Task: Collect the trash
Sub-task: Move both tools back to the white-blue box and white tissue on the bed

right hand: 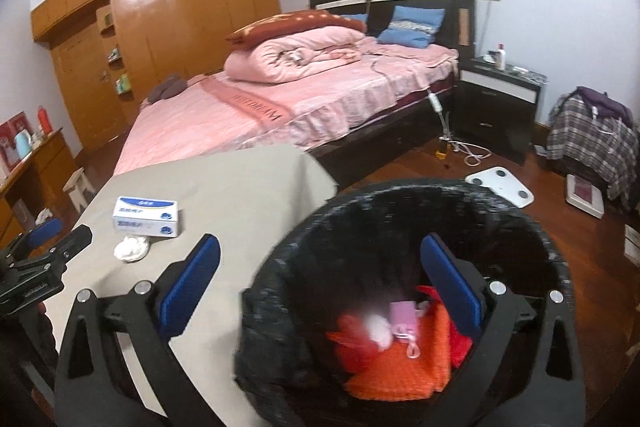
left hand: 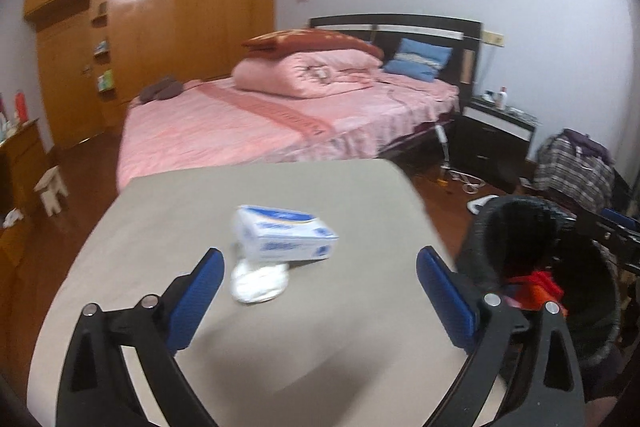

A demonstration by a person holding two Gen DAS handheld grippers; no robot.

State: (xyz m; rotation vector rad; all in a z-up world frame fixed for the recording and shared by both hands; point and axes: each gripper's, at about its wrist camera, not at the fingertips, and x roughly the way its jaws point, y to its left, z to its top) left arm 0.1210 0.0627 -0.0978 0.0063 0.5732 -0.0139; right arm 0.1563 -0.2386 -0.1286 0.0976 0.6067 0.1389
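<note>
A crumpled white tissue (left hand: 259, 279) lies on the grey table (left hand: 200, 307), touching the front of a blue-and-white tissue box (left hand: 285, 233). My left gripper (left hand: 320, 291) is open and empty, just short of the tissue. A black-lined trash bin (right hand: 400, 211) stands off the table's right edge and holds orange and red trash (right hand: 400, 367), a pink item and a blurred white wad. My right gripper (right hand: 320, 283) is open and empty over the bin's mouth. The tissue (right hand: 131, 249), box (right hand: 146, 217) and left gripper (right hand: 44, 247) also show in the right wrist view.
A pink bed (right hand: 280, 99) stands behind the table, a dark nightstand (right hand: 496, 95) to its right. A white scale (right hand: 502, 185) and cables lie on the wooden floor. A plaid bag (right hand: 592, 135) sits at far right, a small stool (right hand: 78, 187) at left.
</note>
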